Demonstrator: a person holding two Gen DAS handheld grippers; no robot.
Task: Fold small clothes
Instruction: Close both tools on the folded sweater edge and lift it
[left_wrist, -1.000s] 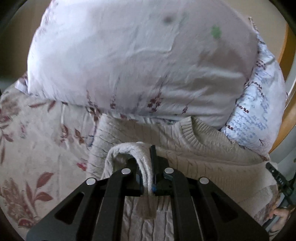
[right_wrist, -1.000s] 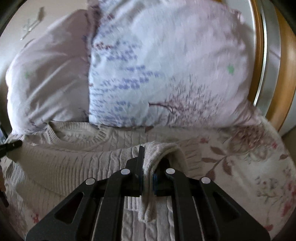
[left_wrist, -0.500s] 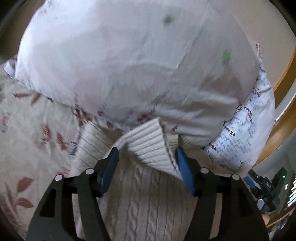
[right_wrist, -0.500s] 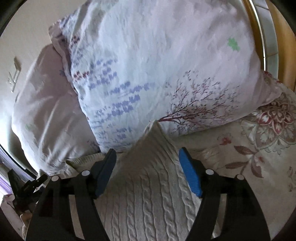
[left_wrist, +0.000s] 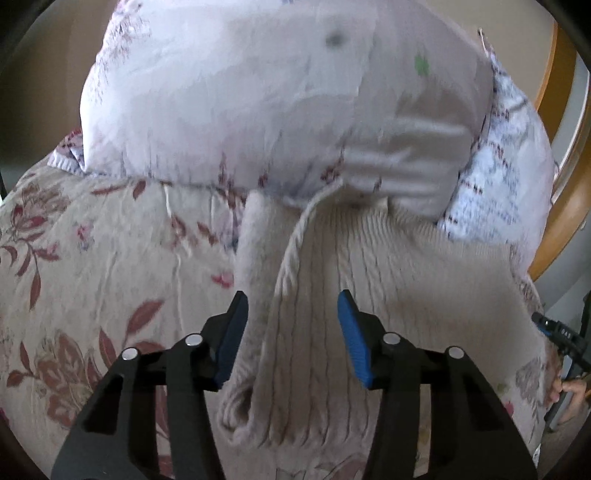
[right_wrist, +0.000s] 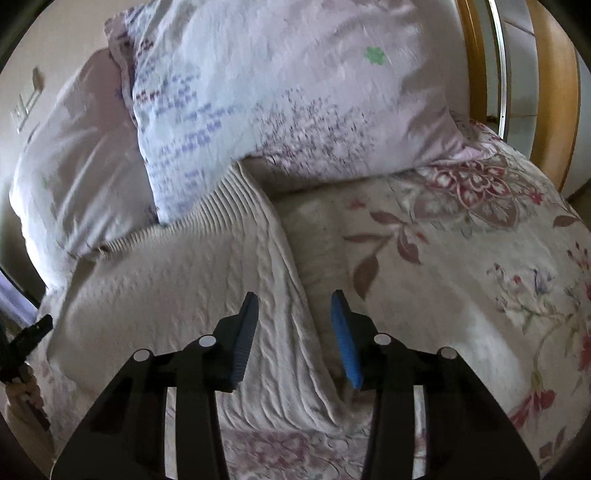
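Lying folded on the floral bedspread (left_wrist: 92, 266), the cream cable-knit sweater (left_wrist: 369, 273) is touching the pillows (right_wrist: 280, 96) with its ribbed edge. You're holding both the left gripper (left_wrist: 291, 332) and right gripper (right_wrist: 295, 332) wide, gripping nothing. Risk: soft bedding is letting the fold slip or bunch under the pillows. Wooden headboard (right_wrist: 554, 92) is standing behind.

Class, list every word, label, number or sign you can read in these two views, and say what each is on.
Nothing can be read with certainty.
Right tool: small pale digits at the left view's right edge, too small and blurred to read.
Blue-patterned pillow: rows of blue marks, a blurred print, not legible words.
Sweater: no label visible.
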